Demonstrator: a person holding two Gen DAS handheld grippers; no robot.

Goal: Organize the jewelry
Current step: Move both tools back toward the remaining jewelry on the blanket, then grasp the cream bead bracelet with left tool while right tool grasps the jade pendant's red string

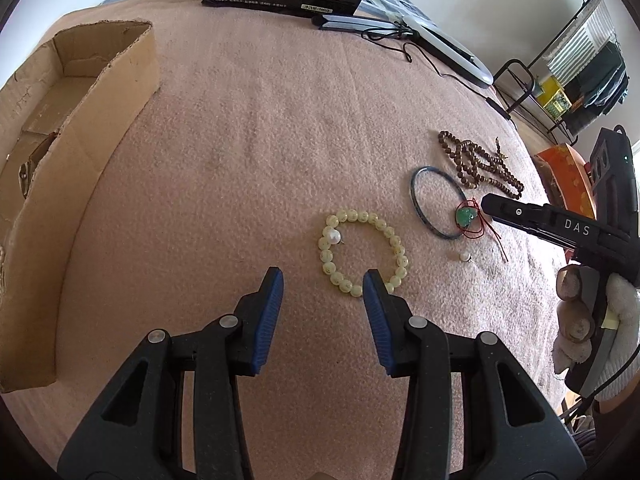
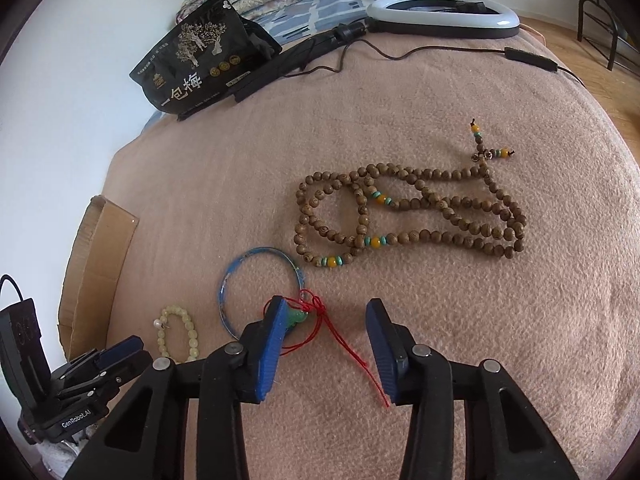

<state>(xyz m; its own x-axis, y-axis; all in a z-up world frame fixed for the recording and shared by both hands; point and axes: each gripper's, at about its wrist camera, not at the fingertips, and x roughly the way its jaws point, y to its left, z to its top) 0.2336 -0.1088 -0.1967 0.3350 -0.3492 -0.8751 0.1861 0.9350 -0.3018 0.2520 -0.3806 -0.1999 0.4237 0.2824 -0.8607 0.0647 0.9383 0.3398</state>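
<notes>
Surface: a pink blanket (image 1: 248,128) over a bed, on which the jewelry is laid out.
Left gripper (image 1: 323,276): jaws partly open, nothing held — the pale bead bracelet (image 1: 362,252) lies just ahead, its near edge at the right jaw.
Right gripper (image 2: 326,320): jaws partly open, nothing clamped; the green pendant (image 2: 297,317) on its red cord (image 2: 340,340) is touched by the left jaw, beside the blue bangle (image 2: 224,288).
Destination: judged to be the cardboard box (image 1: 80,152), well apart.
Risk: the cord could be pinched alone — the pendant left swinging, or the bangle dragged along.
</notes>
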